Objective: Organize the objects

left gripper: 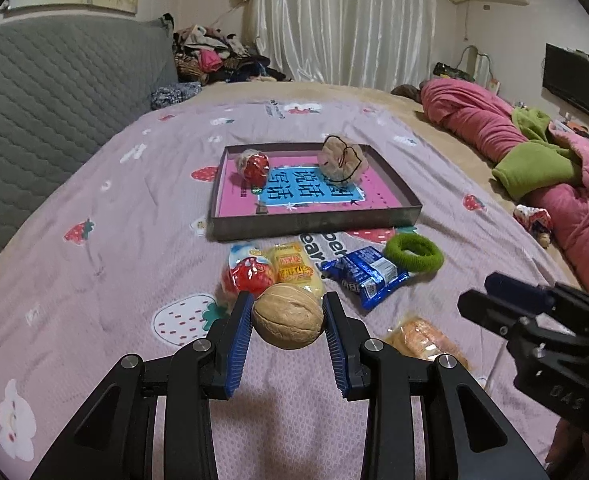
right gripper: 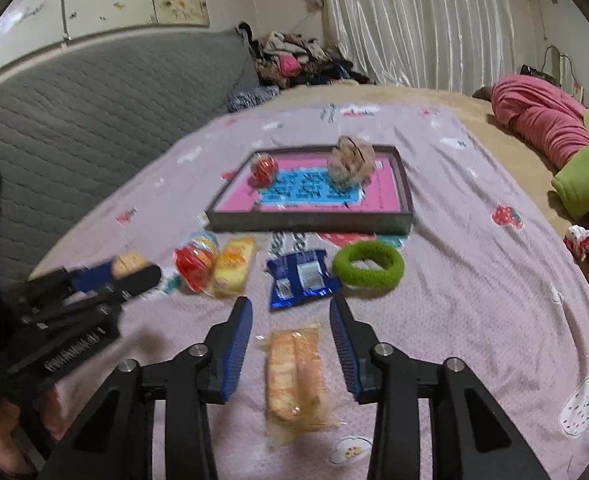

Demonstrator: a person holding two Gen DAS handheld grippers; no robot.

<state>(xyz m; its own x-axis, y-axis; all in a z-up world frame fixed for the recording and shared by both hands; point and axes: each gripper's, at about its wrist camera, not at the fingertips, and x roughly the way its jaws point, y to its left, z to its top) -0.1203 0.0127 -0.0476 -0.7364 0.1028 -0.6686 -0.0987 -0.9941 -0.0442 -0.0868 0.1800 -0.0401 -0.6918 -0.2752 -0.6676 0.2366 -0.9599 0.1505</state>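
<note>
The left claw (left gripper: 287,322) is closed on a walnut (left gripper: 287,315), its blue ribbed pads pressing the shell from both sides; whether the nut is lifted off the bedspread (left gripper: 94,280) cannot be told. In the right wrist view that same claw (right gripper: 134,270) shows only as a blurred dark shape at 9 o'clock, with the walnut (right gripper: 128,264) a tan smear between its tips.

The right claw (right gripper: 290,332) stands wide open and holds nothing, its fingers on either side of a clear-wrapped orange biscuit packet (right gripper: 296,376) lying on the bedspread. The left wrist view catches only a corner of that packet (left gripper: 424,338), beside the right claw's (left gripper: 478,308) dark body at 3 o'clock, and does not show how far that claw is spread.

Beyond the claws lies a row of things: a red and white wrapped sweet (left gripper: 246,274), touching a yellow snack packet (left gripper: 294,270), then a blue biscuit wrapper (left gripper: 366,276) and a green hair tie (left gripper: 413,253) at 1 o'clock. Farther out at 12 o'clock sits a shallow dark tray (left gripper: 314,226) with a pink lining whose printed characters read clearly only in the left wrist view. Inside it are a red wrapped sweet (left gripper: 254,168) at the far left and a beige fuzzy scrunchie (left gripper: 342,158) at the far right.
</note>
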